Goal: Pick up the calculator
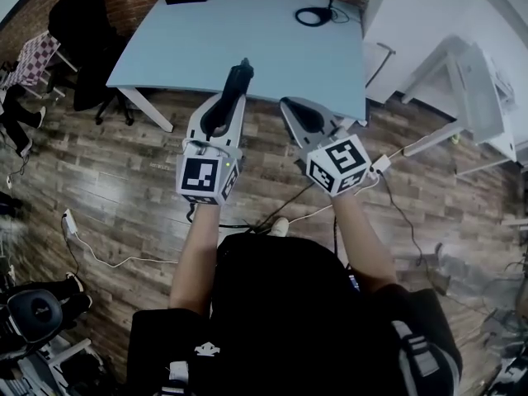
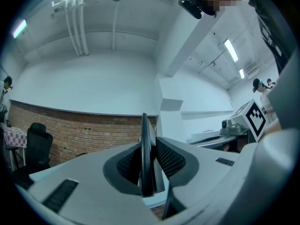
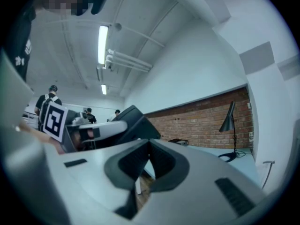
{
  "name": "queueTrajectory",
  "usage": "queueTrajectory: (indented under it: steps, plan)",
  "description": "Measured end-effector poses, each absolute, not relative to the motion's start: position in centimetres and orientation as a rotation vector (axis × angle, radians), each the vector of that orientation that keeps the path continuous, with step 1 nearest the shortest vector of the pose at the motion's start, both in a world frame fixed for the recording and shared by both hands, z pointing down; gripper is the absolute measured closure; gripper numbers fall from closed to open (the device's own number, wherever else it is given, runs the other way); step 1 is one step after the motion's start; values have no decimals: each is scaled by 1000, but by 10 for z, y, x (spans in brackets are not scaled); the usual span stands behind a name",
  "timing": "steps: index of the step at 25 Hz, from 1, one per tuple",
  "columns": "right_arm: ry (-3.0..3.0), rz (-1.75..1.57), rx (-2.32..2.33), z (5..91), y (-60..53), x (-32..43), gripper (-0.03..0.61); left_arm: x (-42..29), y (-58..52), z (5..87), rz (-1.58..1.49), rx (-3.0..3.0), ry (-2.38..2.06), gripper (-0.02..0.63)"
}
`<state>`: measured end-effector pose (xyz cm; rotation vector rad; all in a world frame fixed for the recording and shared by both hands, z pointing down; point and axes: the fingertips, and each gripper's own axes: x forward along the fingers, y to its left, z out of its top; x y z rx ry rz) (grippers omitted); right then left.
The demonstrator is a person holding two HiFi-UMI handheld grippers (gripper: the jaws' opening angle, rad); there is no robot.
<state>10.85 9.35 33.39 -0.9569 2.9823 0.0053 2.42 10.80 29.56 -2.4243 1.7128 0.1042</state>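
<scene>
Left claw (image 2: 149, 170) clamps the calculator (image 2: 145, 139) edge-on, right claw (image 3: 149, 146) closed, both near the table (image 1: 247, 40).

Smooth black plastic calculator (image 2: 144, 130), slight sheen along its edge. Matt grey plastic shells on left gripper (image 2: 148, 162) and right gripper (image 3: 149, 146); black pads (image 2: 171, 159) look rough and dotted. Smooth matt pale blue table (image 1: 247, 31). Worn wood plank floor (image 1: 115, 180). Rough red brick wall (image 2: 89, 132). Dark cloth top (image 1: 280, 304) on the person.
</scene>
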Motion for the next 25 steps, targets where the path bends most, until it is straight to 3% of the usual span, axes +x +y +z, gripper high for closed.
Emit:
queueTrajectory:
  steps: [25]
  plan:
    - [2979,33,-958,329,95,101,574,21,111,288,103,-2395,1680,526]
